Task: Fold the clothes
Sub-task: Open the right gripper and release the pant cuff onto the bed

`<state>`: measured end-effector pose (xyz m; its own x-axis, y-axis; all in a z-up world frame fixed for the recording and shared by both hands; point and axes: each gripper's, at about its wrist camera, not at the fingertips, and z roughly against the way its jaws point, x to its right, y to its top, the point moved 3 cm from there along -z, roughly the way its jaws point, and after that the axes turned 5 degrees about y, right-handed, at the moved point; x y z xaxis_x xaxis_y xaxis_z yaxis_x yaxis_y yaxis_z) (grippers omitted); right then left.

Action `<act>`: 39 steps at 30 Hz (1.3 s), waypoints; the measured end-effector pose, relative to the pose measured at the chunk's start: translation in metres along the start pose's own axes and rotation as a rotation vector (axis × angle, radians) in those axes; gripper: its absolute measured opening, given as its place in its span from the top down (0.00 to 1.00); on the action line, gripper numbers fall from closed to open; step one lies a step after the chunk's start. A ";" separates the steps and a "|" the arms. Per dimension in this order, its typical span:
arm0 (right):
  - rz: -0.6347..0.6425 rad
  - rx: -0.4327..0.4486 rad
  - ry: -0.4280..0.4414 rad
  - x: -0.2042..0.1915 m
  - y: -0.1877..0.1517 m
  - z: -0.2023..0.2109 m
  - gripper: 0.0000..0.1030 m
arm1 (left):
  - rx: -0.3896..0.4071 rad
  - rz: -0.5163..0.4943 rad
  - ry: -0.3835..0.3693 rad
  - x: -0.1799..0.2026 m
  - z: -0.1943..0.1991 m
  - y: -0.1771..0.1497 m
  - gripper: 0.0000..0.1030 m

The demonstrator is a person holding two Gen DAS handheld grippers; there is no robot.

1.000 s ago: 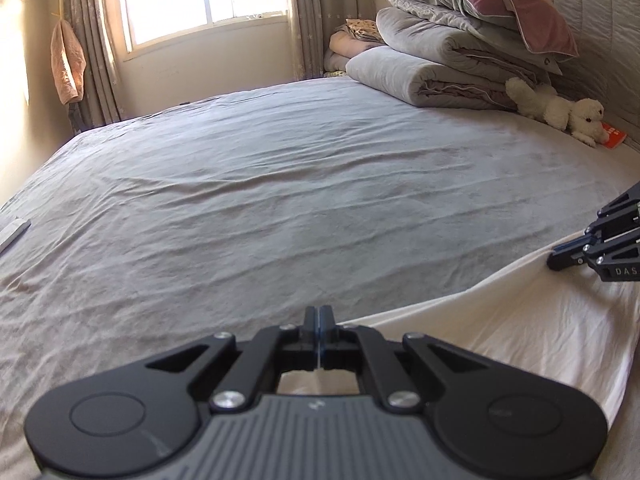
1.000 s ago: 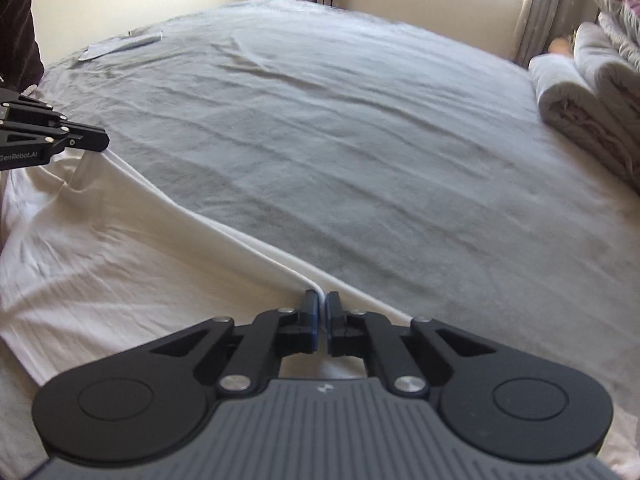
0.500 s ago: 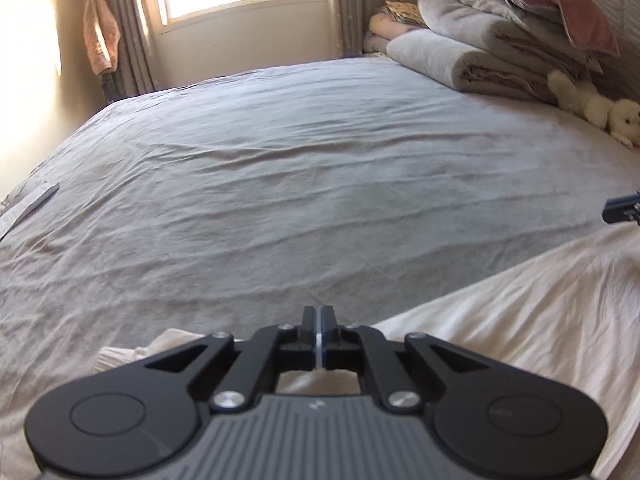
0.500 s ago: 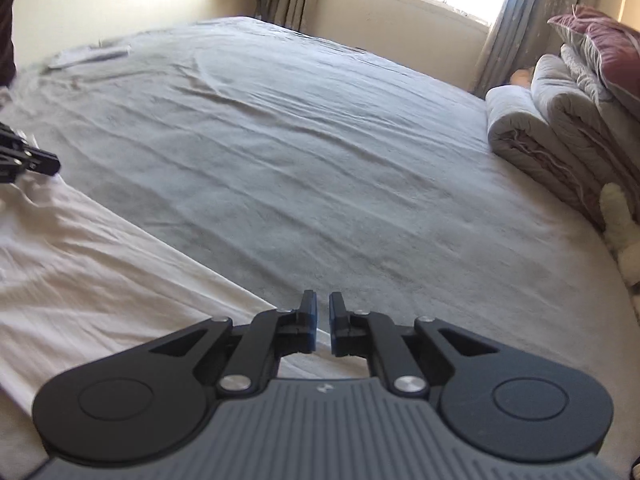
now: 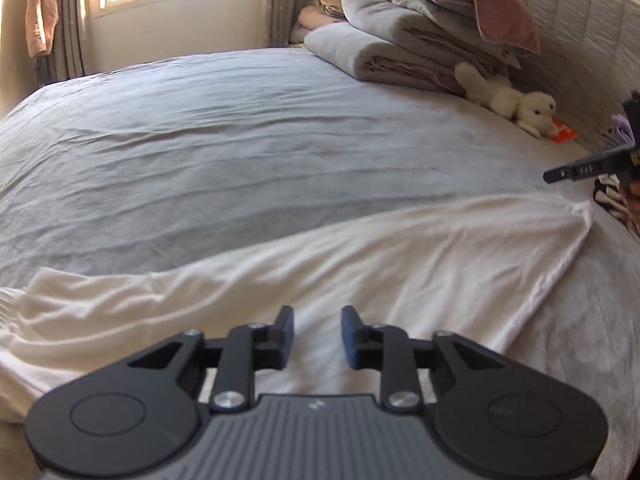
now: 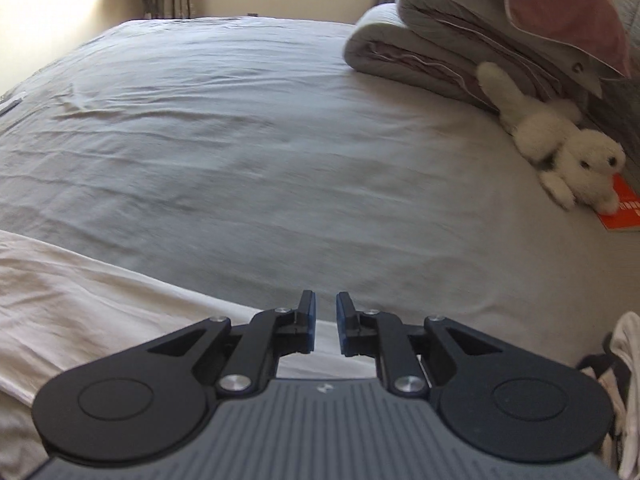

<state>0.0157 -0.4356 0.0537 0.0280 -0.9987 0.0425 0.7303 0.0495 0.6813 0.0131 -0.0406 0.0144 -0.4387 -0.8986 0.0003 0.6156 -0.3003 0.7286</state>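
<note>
The white garment [image 5: 360, 264] lies spread flat across the near part of the bed [image 5: 224, 132], on the grey sheet, with one corner pointing toward the headboard side. The left gripper [image 5: 316, 336] hangs just above the garment; its jaws have just been opening and now stand a little apart, with nothing pressed between them. The right gripper [image 6: 325, 324] is over the garment's edge [image 6: 120, 300], where the white cloth meets the grey sheet. Its jaws have also just been opening, the gap is narrow, and no cloth is caught in it. At the far side of the bed a stack of folded blankets [image 6: 440, 40] lies, with a white plush toy [image 6: 560, 148] touching it.
</note>
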 end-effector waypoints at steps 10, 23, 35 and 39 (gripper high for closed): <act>-0.024 -0.069 -0.024 0.033 -0.030 -0.005 1.00 | -0.030 -0.033 0.025 0.010 -0.007 -0.009 0.68; -0.131 -0.044 -0.149 0.075 -0.033 0.006 0.75 | -0.021 0.006 0.034 0.008 -0.007 -0.004 0.66; -0.343 -0.047 0.080 0.097 -0.068 0.030 0.64 | 0.010 0.229 0.097 -0.039 0.016 -0.007 0.58; -0.392 -0.020 0.128 0.097 -0.069 0.033 0.63 | -0.031 0.341 0.123 -0.061 0.008 -0.017 0.58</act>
<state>-0.0542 -0.5358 0.0347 -0.1711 -0.9354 -0.3095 0.7154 -0.3339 0.6138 0.0238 0.0215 0.0080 -0.1235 -0.9800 0.1561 0.7331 0.0160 0.6800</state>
